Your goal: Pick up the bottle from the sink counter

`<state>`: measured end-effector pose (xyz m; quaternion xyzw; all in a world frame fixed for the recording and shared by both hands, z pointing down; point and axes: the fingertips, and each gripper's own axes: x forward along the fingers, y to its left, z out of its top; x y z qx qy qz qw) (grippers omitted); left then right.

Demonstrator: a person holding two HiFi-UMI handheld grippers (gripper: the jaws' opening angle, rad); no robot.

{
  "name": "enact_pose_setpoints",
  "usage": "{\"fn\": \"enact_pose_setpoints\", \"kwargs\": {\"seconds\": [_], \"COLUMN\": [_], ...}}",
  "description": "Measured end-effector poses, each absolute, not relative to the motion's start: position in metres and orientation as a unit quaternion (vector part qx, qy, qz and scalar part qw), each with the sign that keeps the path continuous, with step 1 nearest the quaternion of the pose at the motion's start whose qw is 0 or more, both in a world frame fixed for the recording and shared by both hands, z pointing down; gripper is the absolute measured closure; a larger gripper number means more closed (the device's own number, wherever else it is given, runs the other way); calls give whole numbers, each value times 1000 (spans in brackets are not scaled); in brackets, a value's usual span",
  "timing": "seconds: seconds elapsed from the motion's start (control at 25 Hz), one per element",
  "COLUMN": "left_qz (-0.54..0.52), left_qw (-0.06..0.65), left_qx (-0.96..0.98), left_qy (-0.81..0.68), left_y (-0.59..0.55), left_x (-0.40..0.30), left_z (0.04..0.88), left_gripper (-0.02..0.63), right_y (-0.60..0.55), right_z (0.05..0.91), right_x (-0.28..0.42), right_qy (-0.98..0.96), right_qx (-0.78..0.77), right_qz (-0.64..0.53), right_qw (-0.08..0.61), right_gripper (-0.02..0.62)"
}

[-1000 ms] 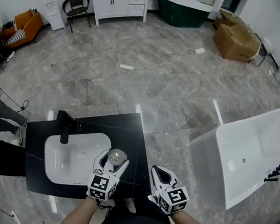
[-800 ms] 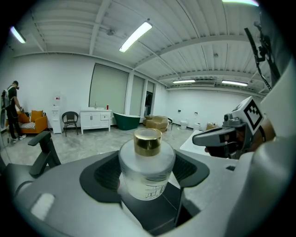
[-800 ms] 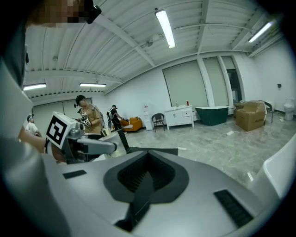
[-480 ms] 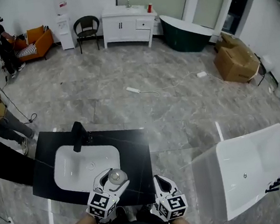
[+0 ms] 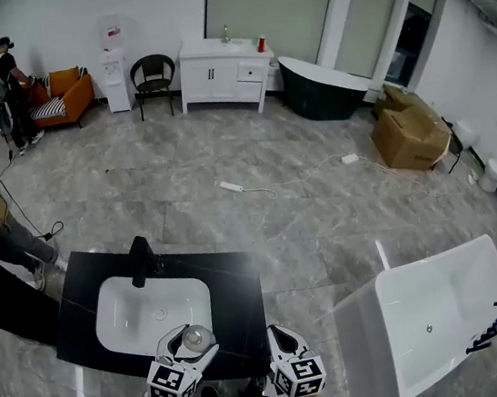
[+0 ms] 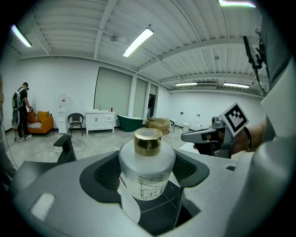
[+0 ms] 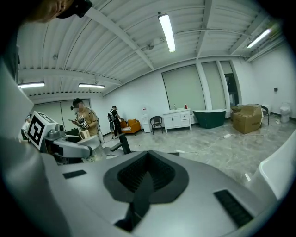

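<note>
Gold-capped frosted bottle [image 6: 147,164] sits pinched between the jaws of my left gripper [image 5: 192,338], which are closed partway onto its body. Over the last second it has come back toward the near edge of the black counter [image 5: 240,300], just near-right of the basin [image 5: 127,315]. I judge the pick essentially made. My right gripper [image 5: 275,332] is closed on nothing.

Bathroom showroom, white bathtub [image 5: 367,341], green bathtub [image 5: 328,77], vanity [image 5: 222,76], sink counter [image 5: 235,294]
</note>
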<state>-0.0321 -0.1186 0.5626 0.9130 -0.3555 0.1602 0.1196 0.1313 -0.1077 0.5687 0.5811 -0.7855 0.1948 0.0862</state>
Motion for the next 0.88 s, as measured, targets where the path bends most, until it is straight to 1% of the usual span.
{"fn": "enact_pose_setpoints", "kwargs": {"seconds": [0.2, 0.32, 0.44, 0.68, 0.88], "left_qz": [163, 167, 172, 177, 177], "left_qw": [108, 108, 114, 115, 106], "left_qx": [913, 913, 912, 910, 909], "left_qy": [-357, -355, -355, -357, -363], "left_y": [-117, -114, -112, -108, -110], "left_x": [-35, -36, -37, -34, -34], "left_z": [547, 550, 553, 553, 544], "left_gripper": [272, 272, 272, 272, 272], "right_y": [-112, -116, -119, -120, -122], "right_z": [559, 558, 555, 536, 525], "right_x": [137, 139, 140, 143, 140], "right_qy": [-778, -775, -775, -786, -795], "right_qx": [588, 592, 594, 594, 586], "right_qz": [210, 208, 201, 169, 153], "right_qw": [66, 70, 69, 36, 21], "right_gripper": [600, 600, 600, 600, 600]}}
